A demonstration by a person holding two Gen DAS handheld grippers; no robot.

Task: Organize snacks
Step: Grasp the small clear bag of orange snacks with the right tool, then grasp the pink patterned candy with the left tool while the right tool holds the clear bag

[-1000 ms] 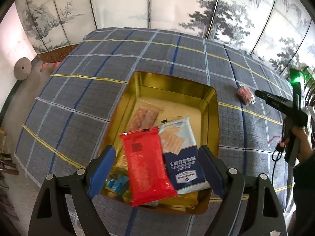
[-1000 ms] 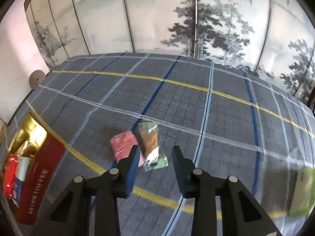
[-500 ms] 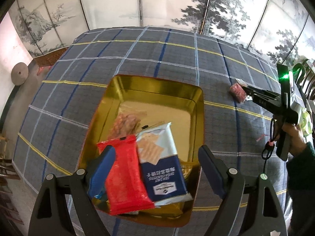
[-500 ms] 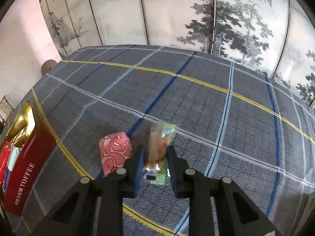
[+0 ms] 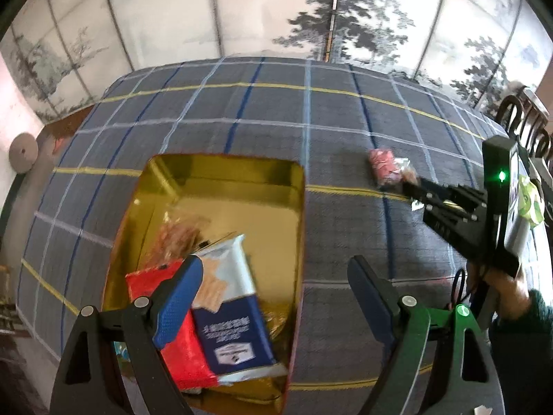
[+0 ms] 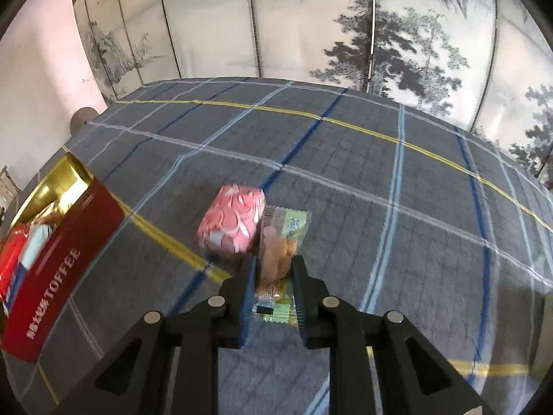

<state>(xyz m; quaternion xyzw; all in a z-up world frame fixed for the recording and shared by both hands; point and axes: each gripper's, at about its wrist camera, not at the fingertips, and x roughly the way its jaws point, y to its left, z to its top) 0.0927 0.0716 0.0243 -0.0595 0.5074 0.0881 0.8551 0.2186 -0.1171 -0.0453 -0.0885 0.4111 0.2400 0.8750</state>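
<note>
A painted folding screen [image 5: 311, 17] with ink pines stands behind the table [image 5: 345, 121], which is draped in grey-blue plaid cloth.

From my left wrist: my left gripper [image 5: 273, 294] is spread wide and holds nothing, hovering over the near end of the gold toffee tin [image 5: 221, 173]. Directly below and between its fingers lie a red packet [image 5: 179, 339] and a blue-and-white cracker packet [image 5: 228, 311]; a clear bag of brownish snacks [image 5: 179, 235] sits just ahead. Far off to the right, my right gripper [image 5: 411, 186] reaches toward a pink snack [image 5: 382, 167].

From my right wrist: my right gripper [image 6: 274, 276] is pinching a clear-and-green snack packet [image 6: 281, 238], whose long axis runs straight forward between the fingers. The pink snack touches it just ahead-left. The tin's red wall sits well to the left, so I judge the next carry goes leftward, and my right hand is the one already on the packet.
</note>
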